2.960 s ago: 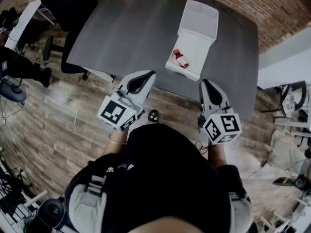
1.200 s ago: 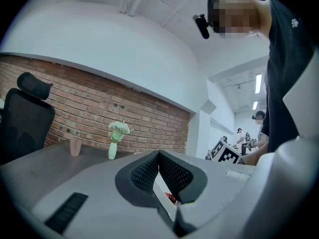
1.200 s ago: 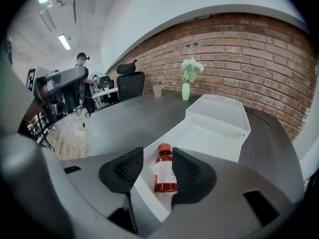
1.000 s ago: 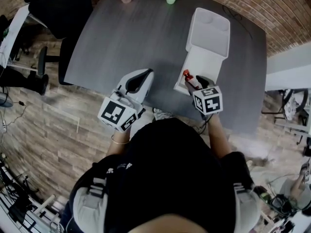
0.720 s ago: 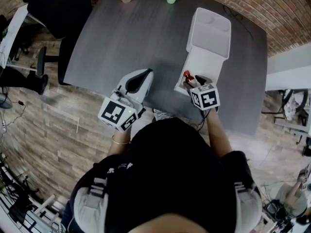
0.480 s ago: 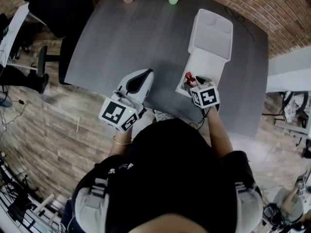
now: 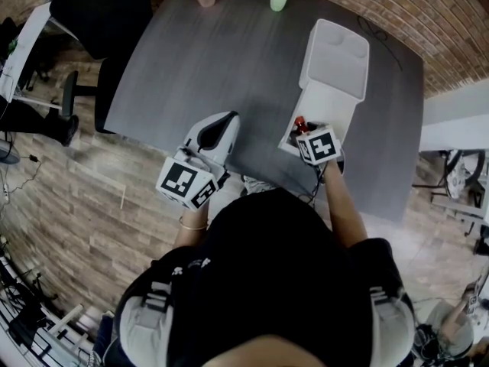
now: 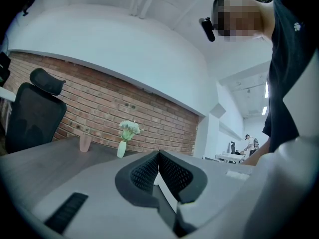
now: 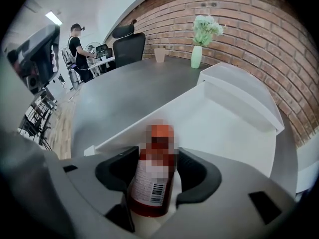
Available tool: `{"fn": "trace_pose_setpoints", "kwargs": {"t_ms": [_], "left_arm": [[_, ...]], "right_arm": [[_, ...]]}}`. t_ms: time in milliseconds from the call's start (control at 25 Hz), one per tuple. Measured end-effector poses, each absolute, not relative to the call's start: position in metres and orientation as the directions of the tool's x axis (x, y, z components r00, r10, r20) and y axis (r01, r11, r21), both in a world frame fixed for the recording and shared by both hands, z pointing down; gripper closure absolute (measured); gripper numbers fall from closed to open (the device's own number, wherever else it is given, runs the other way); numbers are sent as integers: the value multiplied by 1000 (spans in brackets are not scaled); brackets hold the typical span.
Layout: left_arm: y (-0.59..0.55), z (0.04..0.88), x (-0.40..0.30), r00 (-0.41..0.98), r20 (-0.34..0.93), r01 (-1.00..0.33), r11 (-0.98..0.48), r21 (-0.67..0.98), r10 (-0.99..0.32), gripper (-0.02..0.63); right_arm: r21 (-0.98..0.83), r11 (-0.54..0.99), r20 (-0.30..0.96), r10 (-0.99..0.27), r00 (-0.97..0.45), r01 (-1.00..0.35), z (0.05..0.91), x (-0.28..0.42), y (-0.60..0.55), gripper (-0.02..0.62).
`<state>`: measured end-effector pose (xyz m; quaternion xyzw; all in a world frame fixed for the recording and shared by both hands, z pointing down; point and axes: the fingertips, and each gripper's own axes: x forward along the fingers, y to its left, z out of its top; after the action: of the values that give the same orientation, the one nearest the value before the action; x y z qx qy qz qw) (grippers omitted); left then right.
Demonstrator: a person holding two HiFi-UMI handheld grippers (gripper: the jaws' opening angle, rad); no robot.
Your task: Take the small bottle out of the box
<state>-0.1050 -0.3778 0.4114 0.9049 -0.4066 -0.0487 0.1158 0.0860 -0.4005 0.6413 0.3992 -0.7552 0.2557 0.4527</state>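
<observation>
table (image 7: pixel 214 60): matt grey, wood-grain look. box (image 7: pixel 330 102): smooth white plastic. bottle (image 9: pixel 152 180): glossy, paper label. left gripper (image 8: pixel 158 156): smooth grey plastic shell, pads (image 8: pixel 144 172) black ribbed mesh. wall (image 7: pixel 443 21) rough brick, floor (image 7: pixel 76 197) wood planks.

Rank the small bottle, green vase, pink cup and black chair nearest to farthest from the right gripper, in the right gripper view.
1. small bottle, between the right gripper's jaws, which have just been closing.
2. green vase, far edge of the table, right of centre.
3. pink cup, same edge, left of the vase.
4. black chair, beyond the table, further left.
</observation>
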Motion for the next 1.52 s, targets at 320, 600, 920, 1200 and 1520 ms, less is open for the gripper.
{"fn": "trace_pose_setpoints", "kwargs": {"t_ms": [320,600,920,1200,1520], "left_arm": [[-371,410,-105,661,9,-728,-639,251,-750,603],[-360,405,-110,648,7,-741,-629,235,-761,603],[-345,401,-112,650,13,-742,-631,226,-760,603],[-336,394,-103,663,9,-734,-647,207,-749,604],[-323,388,-94,678,5,-722,-665,190,-735,603]], "right_arm": [[32,544,866,-434,-249,-838,636,85,-414,365],[-20,490,850,-451,-273,-872,636,90,-403,368],[-11,403,760,-592,-270,-915,607,102,-405,371],[-59,335,684,-673,-282,-940,583,111,-399,373],[-99,313,572,-759,-311,-945,539,113,-390,373]]}}
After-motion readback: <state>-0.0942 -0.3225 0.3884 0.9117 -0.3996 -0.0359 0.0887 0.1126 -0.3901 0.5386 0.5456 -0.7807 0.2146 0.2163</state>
